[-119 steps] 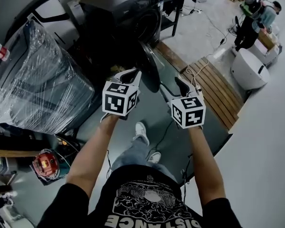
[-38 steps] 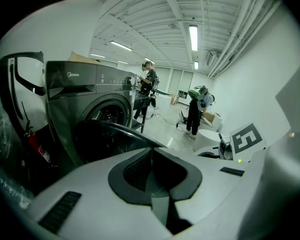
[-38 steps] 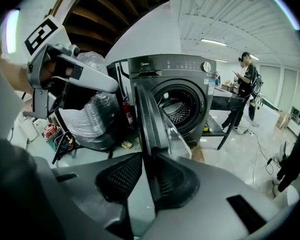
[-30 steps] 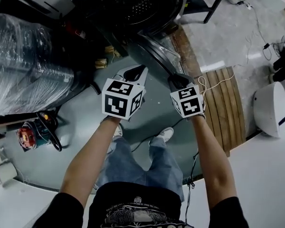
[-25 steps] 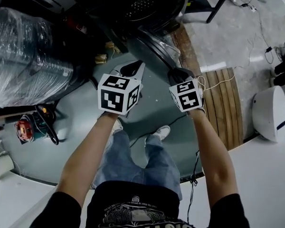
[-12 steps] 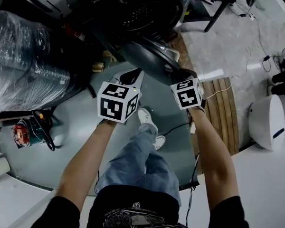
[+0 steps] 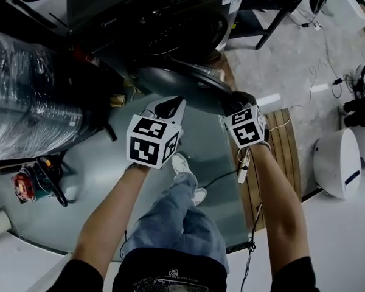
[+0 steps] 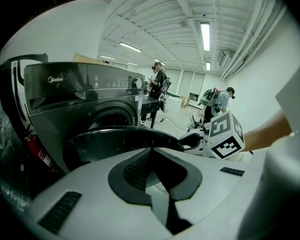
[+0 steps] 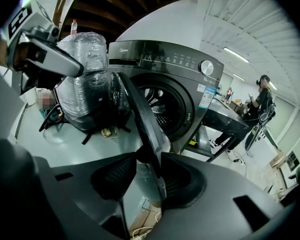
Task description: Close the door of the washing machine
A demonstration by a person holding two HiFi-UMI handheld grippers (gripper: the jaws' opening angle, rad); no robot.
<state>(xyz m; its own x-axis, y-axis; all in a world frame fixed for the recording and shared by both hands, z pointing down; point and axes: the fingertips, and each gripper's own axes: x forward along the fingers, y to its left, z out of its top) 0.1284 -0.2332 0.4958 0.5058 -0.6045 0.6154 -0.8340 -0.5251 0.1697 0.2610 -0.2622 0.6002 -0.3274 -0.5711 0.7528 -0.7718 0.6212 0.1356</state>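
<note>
The dark grey washing machine (image 7: 152,17) stands at the top of the head view with its round door (image 7: 182,81) part-way open. My right gripper (image 7: 237,99) is at the door's outer edge. In the right gripper view the door's rim (image 9: 140,114) runs between the jaws of my right gripper (image 9: 147,166), which are opening; a gap shows beside the left pad. My left gripper (image 7: 173,105) sits just in front of the door's face, its tips together and holding nothing. In the left gripper view the door (image 8: 120,139) lies beyond the tips of my left gripper (image 8: 151,151).
A plastic-wrapped appliance (image 7: 24,96) stands left of the machine, a red tool (image 7: 27,184) below it. Wooden planks (image 7: 280,157) and a white round device (image 7: 337,163) lie to the right. A black table frame (image 7: 267,5) stands right of the machine. People (image 8: 157,84) stand in the background.
Both grippers have moved toward the machine, and the door has swung with them closer to the drum opening. The person's feet have stepped forward.
</note>
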